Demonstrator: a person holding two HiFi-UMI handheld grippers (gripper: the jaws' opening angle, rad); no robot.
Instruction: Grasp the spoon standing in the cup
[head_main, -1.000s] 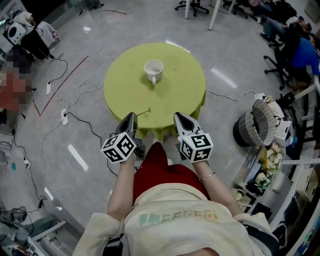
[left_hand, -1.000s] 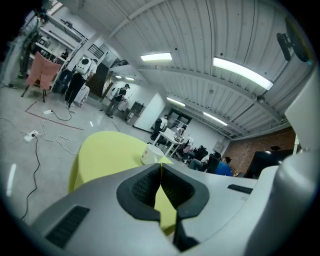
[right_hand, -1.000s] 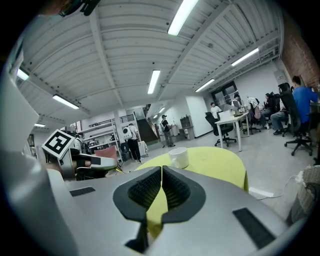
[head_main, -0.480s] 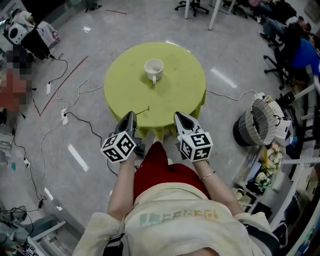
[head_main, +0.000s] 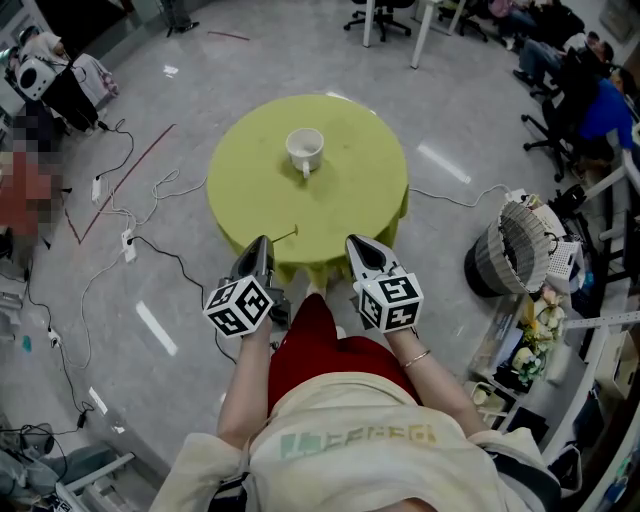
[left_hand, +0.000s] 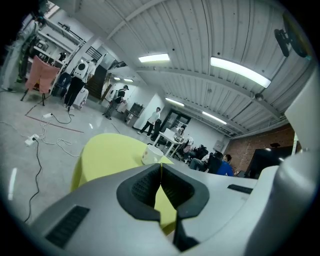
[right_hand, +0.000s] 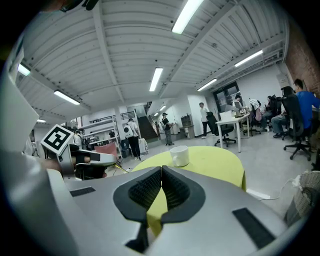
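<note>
A white cup (head_main: 305, 150) stands near the middle of the round yellow-green table (head_main: 360, 200), its handle toward me. I see no spoon rising from it in any view. A thin dark stick-like item (head_main: 284, 237) lies on the table by its near edge. My left gripper (head_main: 262, 244) and right gripper (head_main: 356, 241) hover side by side just short of that edge, both shut on nothing. In the left gripper view the cup (left_hand: 151, 154) shows beyond the closed jaws (left_hand: 161, 164). It also sits ahead (right_hand: 179, 155) in the right gripper view (right_hand: 162, 168).
Cables (head_main: 120, 235) trail over the grey floor left of the table. A woven basket (head_main: 520, 250) stands at the right, and another cable (head_main: 450, 195) runs from it toward the table. Office chairs and seated people (head_main: 590, 90) fill the far right.
The head view has shifted a little, so the table and cup sit slightly differently in frame. Both grippers stay shut before the table's near edge.
</note>
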